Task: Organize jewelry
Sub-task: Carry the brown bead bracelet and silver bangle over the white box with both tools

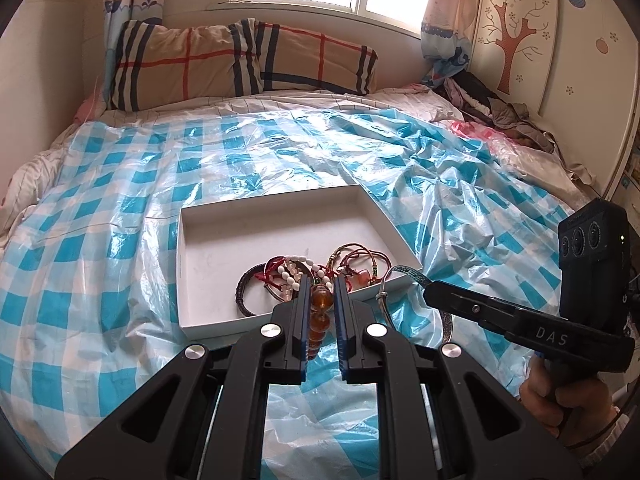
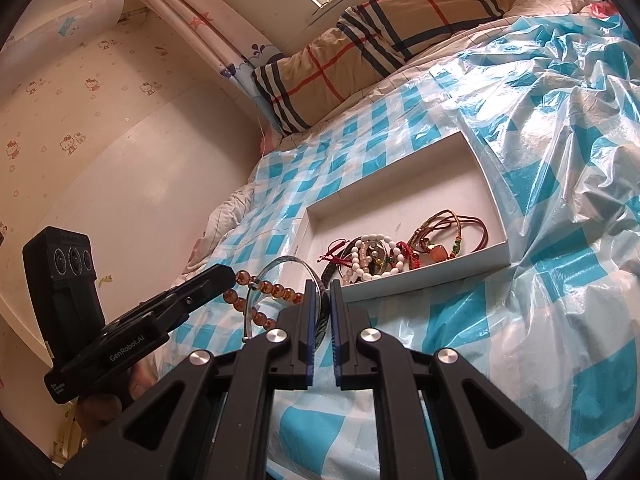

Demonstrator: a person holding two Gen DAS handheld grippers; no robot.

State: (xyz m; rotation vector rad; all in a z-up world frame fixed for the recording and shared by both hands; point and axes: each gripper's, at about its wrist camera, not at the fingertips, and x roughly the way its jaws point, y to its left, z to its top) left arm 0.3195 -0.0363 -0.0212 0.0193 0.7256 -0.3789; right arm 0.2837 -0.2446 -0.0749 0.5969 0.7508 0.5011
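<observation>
A shallow white box [image 1: 208, 216] [image 2: 448, 148] lies on the bed. In it sit a black cord bracelet [image 1: 245, 304], a white bead bracelet [image 1: 290, 276] [image 2: 374, 258] and red and brown cord bracelets [image 1: 360, 260] [image 2: 452, 228]. My left gripper [image 1: 322, 284] is shut on an amber bead bracelet [image 1: 320, 322] [image 2: 256, 292], held just above the box's near edge. My right gripper [image 2: 323, 288] [image 1: 430, 294] is shut on a blue patterned bangle [image 2: 280, 264] [image 1: 408, 272], held beside the box's near right corner.
A crinkled blue-and-white checked plastic sheet [image 1: 120, 184] [image 2: 560, 160] covers the bed. Plaid pillows [image 1: 240, 60] [image 2: 360, 44] lie at the head under the window. A heap of clothes [image 1: 500, 112] sits at the far right by the wardrobe.
</observation>
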